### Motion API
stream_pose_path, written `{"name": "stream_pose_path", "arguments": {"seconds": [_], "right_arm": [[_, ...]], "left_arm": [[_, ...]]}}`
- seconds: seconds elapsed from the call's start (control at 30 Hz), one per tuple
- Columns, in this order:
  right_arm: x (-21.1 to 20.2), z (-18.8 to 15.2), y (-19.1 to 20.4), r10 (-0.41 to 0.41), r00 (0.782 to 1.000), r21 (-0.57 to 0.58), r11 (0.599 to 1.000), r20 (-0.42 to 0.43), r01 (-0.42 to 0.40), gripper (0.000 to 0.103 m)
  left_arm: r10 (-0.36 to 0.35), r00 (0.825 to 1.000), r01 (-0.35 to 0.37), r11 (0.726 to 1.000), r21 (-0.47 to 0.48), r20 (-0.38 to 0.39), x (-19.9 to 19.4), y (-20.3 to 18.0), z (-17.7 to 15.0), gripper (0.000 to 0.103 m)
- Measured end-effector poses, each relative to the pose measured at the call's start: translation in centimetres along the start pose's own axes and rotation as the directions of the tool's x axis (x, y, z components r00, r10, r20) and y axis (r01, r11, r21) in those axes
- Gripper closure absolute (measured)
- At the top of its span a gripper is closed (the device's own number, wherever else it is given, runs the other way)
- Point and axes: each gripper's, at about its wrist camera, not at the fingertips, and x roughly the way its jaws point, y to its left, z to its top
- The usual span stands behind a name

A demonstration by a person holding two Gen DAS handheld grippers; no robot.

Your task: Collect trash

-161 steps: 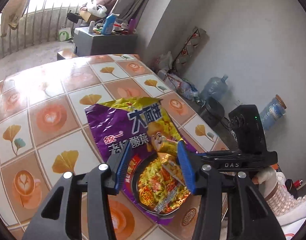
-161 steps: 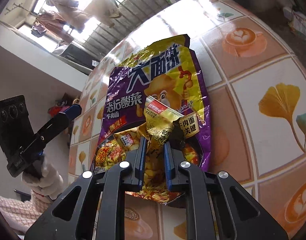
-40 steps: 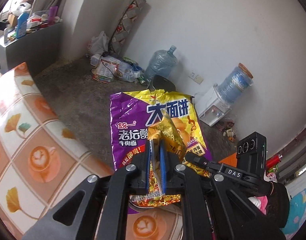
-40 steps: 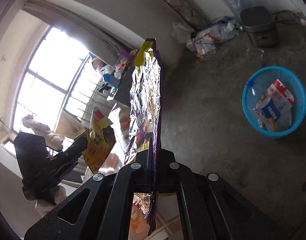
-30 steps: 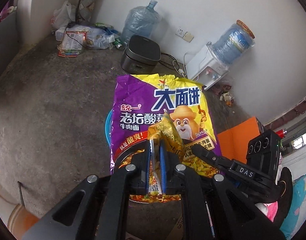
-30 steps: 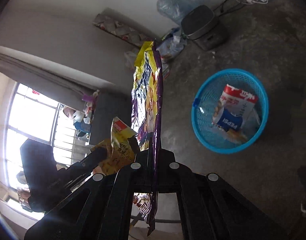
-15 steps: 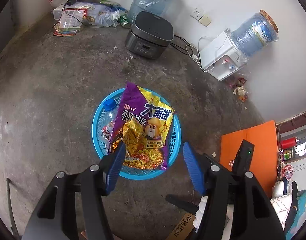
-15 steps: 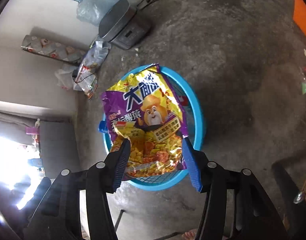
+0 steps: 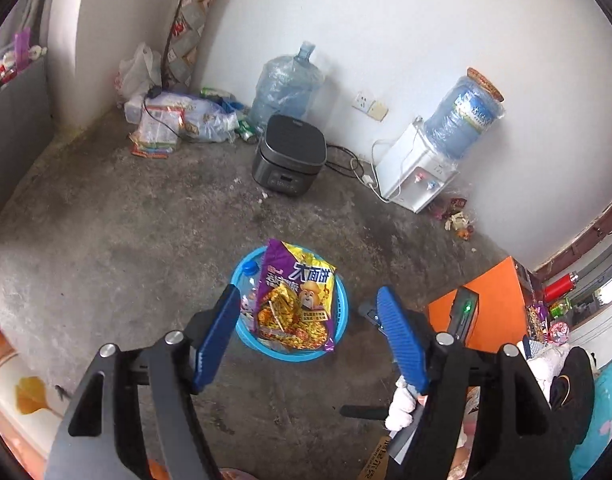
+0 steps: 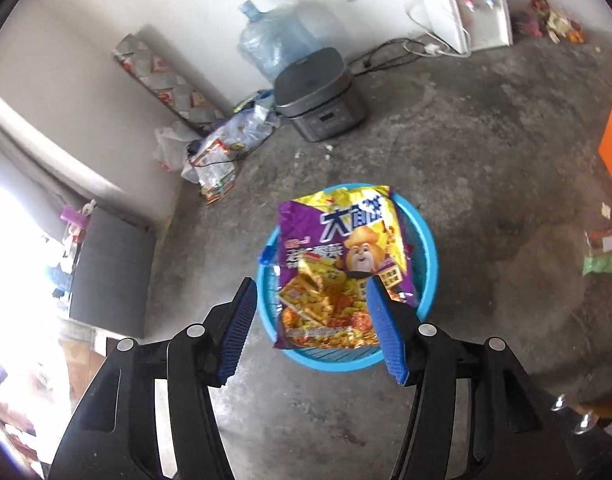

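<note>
A purple and yellow noodle wrapper (image 9: 302,300) lies across the top of a round blue basket (image 9: 343,312) on the concrete floor, with a smaller yellow wrapper (image 9: 280,300) on it. A blue-capped bottle (image 9: 248,280) sits in the basket beside them. My left gripper (image 9: 310,340) is open and empty, held high above the basket. My right gripper (image 10: 310,328) is open and empty too, above the same wrapper (image 10: 338,264) and basket (image 10: 426,248). The right gripper's body (image 9: 462,312) shows at the right of the left wrist view.
A grey rice cooker (image 9: 290,156) with a cord, a water jug (image 9: 286,84) and a white water dispenser (image 9: 418,168) stand along the wall. Bags and packets (image 9: 170,116) lie in the corner. An orange surface (image 9: 490,304) is at the right, the table edge (image 9: 22,396) at lower left.
Both grippers opened and let go of the two wrappers, which dropped onto the blue basket. Since half a second ago both grippers have risen and tilted up, showing more of the wall.
</note>
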Motion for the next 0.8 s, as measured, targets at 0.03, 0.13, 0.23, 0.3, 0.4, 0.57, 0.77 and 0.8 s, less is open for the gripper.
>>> {"name": "stream_pose_path", "arguments": {"seconds": [0.03, 0.13, 0.23, 0.3, 0.4, 0.57, 0.77, 0.8], "right_arm": [[-0.8, -0.4, 1.3, 0.021, 1.0, -0.04, 0.999, 0.014, -0.02, 0.045], [-4.2, -2.0, 5.3, 0.078, 0.995, -0.178, 0.982, 0.059, -0.067, 0.035], [-7.8, -3.8, 9.0, 0.146, 0.985, -0.308, 0.945, 0.087, -0.112, 0.028], [-10.2, -5.1, 11.4, 0.189, 0.976, -0.404, 0.905, 0.108, -0.131, 0.022], [-13.9, -7.2, 14.8, 0.257, 0.956, -0.543, 0.828, 0.141, -0.142, 0.013], [-19.5, -11.0, 18.7, 0.379, 0.906, -0.693, 0.705, 0.191, -0.149, 0.008], [-22.3, -15.5, 20.4, 0.444, 0.887, -0.771, 0.607, 0.128, -0.192, 0.008], [-22.4, -16.5, 20.5, 0.451, 0.886, -0.788, 0.582, 0.11, -0.199, 0.008]], "left_arm": [[0.03, 0.999, -0.031, 1.0, 0.004, 0.039, -1.9, 0.0, -0.4, 0.022], [0.155, 0.979, -0.155, 0.988, -0.013, 0.129, -6.7, 0.1, -1.9, 0.009], [0.259, 0.947, -0.244, 0.965, -0.1, 0.19, -11.3, 0.7, -4.0, 0.006], [0.318, 0.925, -0.288, 0.944, -0.162, 0.209, -14.3, 1.7, -5.3, 0.006], [0.499, 0.837, -0.437, 0.856, -0.276, 0.225, -18.8, 2.4, -8.1, 0.006], [0.711, 0.672, -0.6, 0.686, -0.411, 0.206, -25.2, 2.9, -14.4, 0.006], [0.798, 0.579, -0.646, 0.575, -0.502, 0.169, -29.5, 2.3, -23.3, 0.006], [0.785, 0.597, -0.628, 0.585, -0.514, 0.164, -29.8, 2.4, -24.7, 0.006]]}}
